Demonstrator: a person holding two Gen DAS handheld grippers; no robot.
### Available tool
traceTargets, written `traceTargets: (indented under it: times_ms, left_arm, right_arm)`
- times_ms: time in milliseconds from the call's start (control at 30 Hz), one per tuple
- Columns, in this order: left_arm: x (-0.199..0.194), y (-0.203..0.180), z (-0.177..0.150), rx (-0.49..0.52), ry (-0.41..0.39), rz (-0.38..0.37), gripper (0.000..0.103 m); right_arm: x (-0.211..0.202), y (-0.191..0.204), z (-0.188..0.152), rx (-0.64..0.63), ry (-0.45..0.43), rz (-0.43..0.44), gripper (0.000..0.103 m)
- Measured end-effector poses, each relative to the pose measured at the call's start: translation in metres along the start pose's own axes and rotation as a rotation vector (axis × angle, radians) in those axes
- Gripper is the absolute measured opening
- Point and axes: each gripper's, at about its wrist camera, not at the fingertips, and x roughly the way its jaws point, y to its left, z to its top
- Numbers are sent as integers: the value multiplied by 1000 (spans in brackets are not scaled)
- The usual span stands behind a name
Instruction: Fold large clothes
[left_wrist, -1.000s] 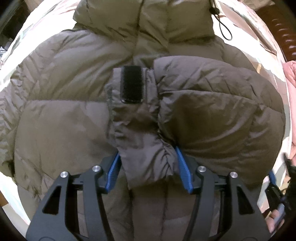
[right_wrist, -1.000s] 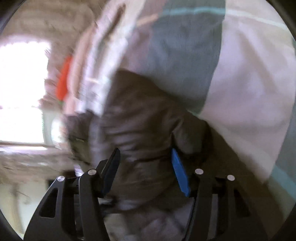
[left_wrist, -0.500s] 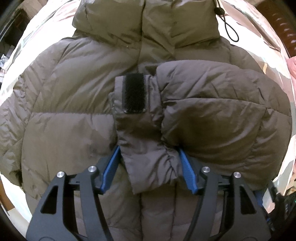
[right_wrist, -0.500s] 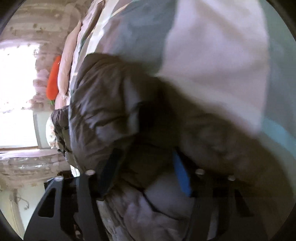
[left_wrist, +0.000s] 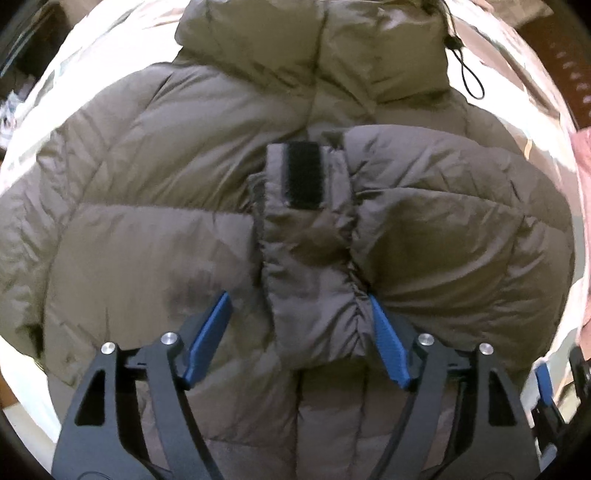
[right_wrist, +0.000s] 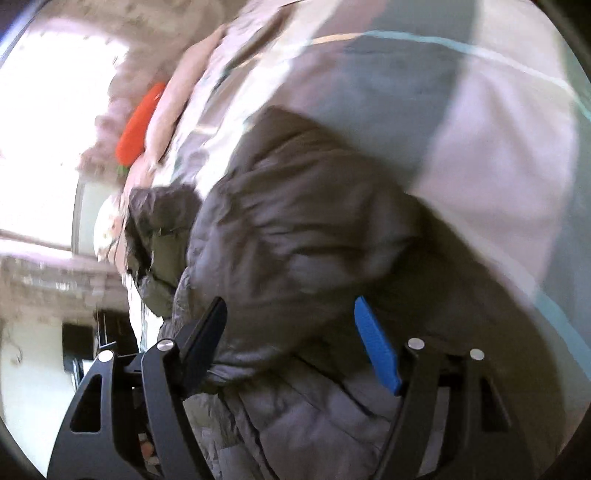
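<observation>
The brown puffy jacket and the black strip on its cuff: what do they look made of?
Brown puffy jacket: likely thin synthetic shell over padding; faint sheen, fine crinkles, quilted bulges. Black strip on the cuff: matte, fuzzy, probably hook-and-loop.

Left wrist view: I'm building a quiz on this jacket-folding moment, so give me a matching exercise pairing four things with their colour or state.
Things:
1. sleeve cuff
2. velcro strip
3. drawcord loop
4. left gripper

States:
A. black patch on the cuff
B. open, its blue-padded fingers standing either side of the cuff
C. lying across the middle of the jacket body
D. thin black cord beside the hood

Pairs: 1-C, 2-A, 3-D, 4-B
</observation>
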Motion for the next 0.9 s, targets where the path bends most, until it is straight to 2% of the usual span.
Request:
traceTargets:
  times_ms: [67,100,133,233,300,367,400,467,533,600,667,733,833,900]
  left_arm:
    - [-1,7,0,-32,19,-47,80]
    - [0,11,0,-49,34,-74,85]
    - [-1,17,0,-67,48,-98,87]
    - [-11,40,-3,-122,51,-183,89]
    - [-26,60,-7,-138,21,-150,89]
    - [-39,87,-10,-163,7,-109,92]
    - [-42,102,-14,-187,4,-117,93]
    - [-57,151,-17,-264,-9,-136,94]
    - [-66,196,-29,-339,-12,-112,94]
    - [-74,258,-47,-449,-34,-107,96]
    - [-78,325,-72,-586,-66,-133,97]
    - [-75,387,-95,-733,-82,-169,97]
    - [-63,456,-121,-896,-97,-167,97]
    - [-51,490,-136,-1009,-95,-193,97]
  right_arm:
    - [27,5,3,-42,59,-98,72]
    - [47,0,2,-49,119,-168,72]
    - [61,-6,0,-44,147,-177,73]
    - [57,-13,-5,-51,134,-158,73]
    - [47,-15,-11,-51,131,-187,75]
    - [37,-18,-17,-15,119,-175,75]
    - [30,-18,-22,9,109,-163,75]
    - [23,-12,-29,21,94,-153,75]
    - [16,3,-43,5,77,-131,75]
    - [14,20,-59,-36,81,-117,75]
    - [24,38,-80,-86,129,-80,75]
    - [40,55,-96,-129,181,-81,75]
    - [63,79,-124,-192,249,-98,75]
    - [73,94,-137,-210,271,-100,75]
